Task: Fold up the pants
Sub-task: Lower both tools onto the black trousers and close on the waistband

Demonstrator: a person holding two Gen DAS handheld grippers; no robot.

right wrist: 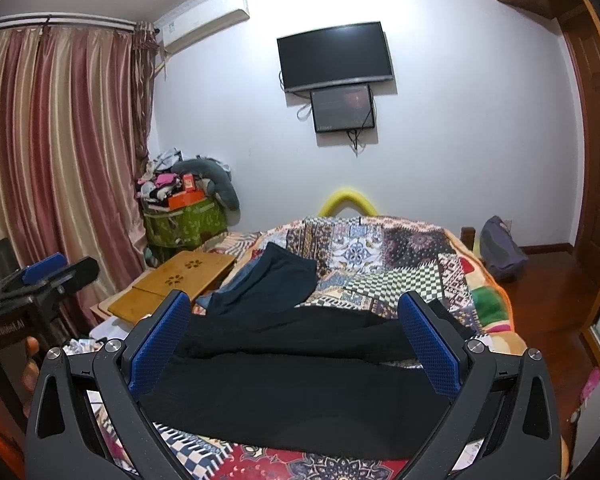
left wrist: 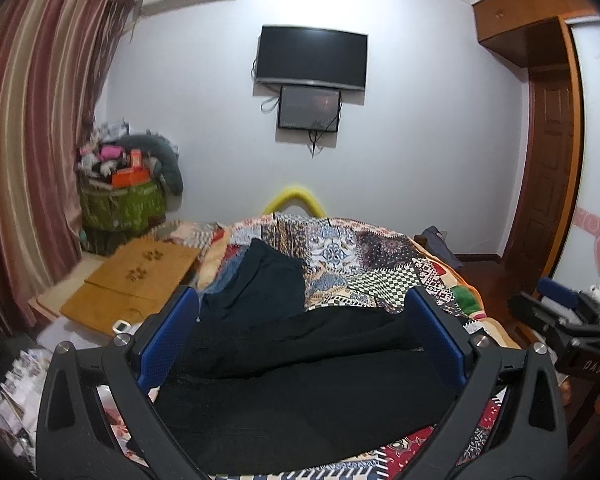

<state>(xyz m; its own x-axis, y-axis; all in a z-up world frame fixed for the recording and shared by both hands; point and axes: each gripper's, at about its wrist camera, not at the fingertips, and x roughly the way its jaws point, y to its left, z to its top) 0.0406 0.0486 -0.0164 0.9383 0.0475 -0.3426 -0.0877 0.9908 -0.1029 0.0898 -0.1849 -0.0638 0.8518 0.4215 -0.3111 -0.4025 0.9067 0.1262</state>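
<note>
A bedroom, both cameras facing the wall-mounted television (left wrist: pixel 312 58): from left to right I see striped curtains (left wrist: pixel 32 152), a low wooden lap table (left wrist: pixel 140 276) beside the bed, then the patchwork quilt (left wrist: pixel 364 264) with the black pants (left wrist: pixel 300 380) spread across its near end. My left gripper (left wrist: pixel 302 340) hangs over the pants with its blue-padded fingers (left wrist: pixel 172 336) wide apart, gripping nothing. My right gripper (right wrist: pixel 296 344) is likewise spread and empty; it also shows at the right edge of the left camera's view. The pants lie directly below and ahead of both tools, their long axis running left to right across my view, the two legs stacked as bands. A second dark garment (left wrist: pixel 260 280) lies farther up the quilt, just behind the pants. Neither gripper looks clearly nearer; I judge each should take the end on its own side.
</note>
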